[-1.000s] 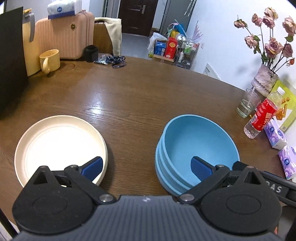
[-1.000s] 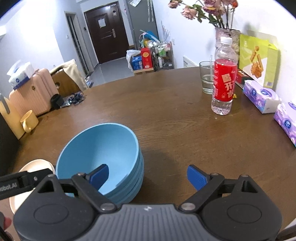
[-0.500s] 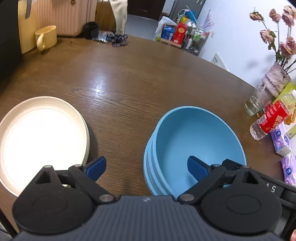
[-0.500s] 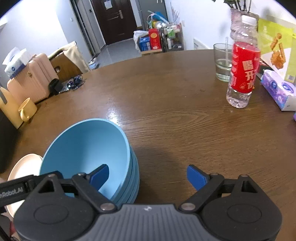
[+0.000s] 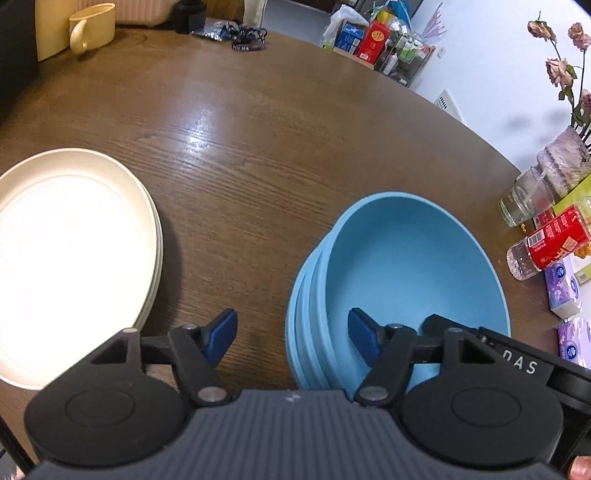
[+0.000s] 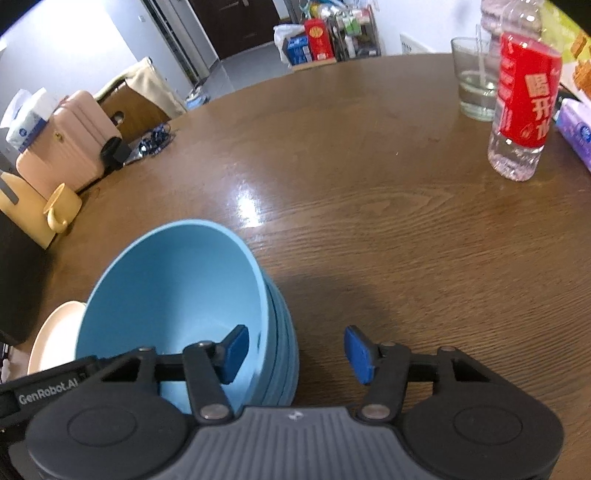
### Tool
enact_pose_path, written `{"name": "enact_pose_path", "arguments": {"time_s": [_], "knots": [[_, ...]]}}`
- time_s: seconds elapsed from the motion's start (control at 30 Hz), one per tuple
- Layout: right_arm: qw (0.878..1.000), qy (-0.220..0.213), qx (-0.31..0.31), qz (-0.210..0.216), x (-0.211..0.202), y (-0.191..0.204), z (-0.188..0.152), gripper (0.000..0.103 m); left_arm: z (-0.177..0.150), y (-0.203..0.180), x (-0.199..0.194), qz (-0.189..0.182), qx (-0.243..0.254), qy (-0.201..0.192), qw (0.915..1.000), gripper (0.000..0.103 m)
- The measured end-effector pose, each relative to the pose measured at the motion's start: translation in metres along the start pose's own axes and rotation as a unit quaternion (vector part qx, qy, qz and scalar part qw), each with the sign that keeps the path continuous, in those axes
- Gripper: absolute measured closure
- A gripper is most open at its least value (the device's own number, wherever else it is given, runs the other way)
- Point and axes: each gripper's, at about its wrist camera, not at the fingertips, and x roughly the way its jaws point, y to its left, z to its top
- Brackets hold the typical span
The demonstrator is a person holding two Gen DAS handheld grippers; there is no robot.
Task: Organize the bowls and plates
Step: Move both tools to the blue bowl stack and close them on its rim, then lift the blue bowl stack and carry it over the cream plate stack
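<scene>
A stack of several blue bowls stands on the brown wooden table. My left gripper straddles the stack's left wall, one blue pad inside the top bowl, the other outside over the table. Its jaws are closing and the pads stand clear of the wall. My right gripper straddles the stack's right wall the same way, jaws closing, pads apart from it. A stack of cream plates lies to the left of the bowls.
A red-labelled water bottle, a glass, purple tissue packs and a vase of dried flowers line the right side. A yellow mug, a pink case and black items sit at the far edge.
Both grippers dropped closer to the bowls and moved over the stack's opposite walls. Both sets of jaws narrowed. The left gripper shifted right, off the cream plates.
</scene>
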Motion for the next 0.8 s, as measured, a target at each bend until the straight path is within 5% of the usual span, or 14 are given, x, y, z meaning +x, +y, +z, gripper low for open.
{"name": "enact_pose_path", "arguments": {"time_s": [0.23, 0.37, 0.8], "knots": [[0.999, 0.021, 0.008, 0.023, 0.008, 0.001, -0.002, 0.072, -0.004, 0.000, 0.010, -0.004, -0.008, 0.023, 0.9997, 0.055], [0.999, 0.022, 0.008, 0.028, 0.007, 0.003, -0.002, 0.074, -0.006, -0.002, 0.009, -0.012, -0.003, 0.021, 0.9997, 0.070], [0.999, 0.018, 0.015, 0.024, 0.003, 0.002, -0.001, 0.077, -0.009, -0.010, 0.006, -0.004, 0.005, 0.014, 0.9999, 0.070]]}}
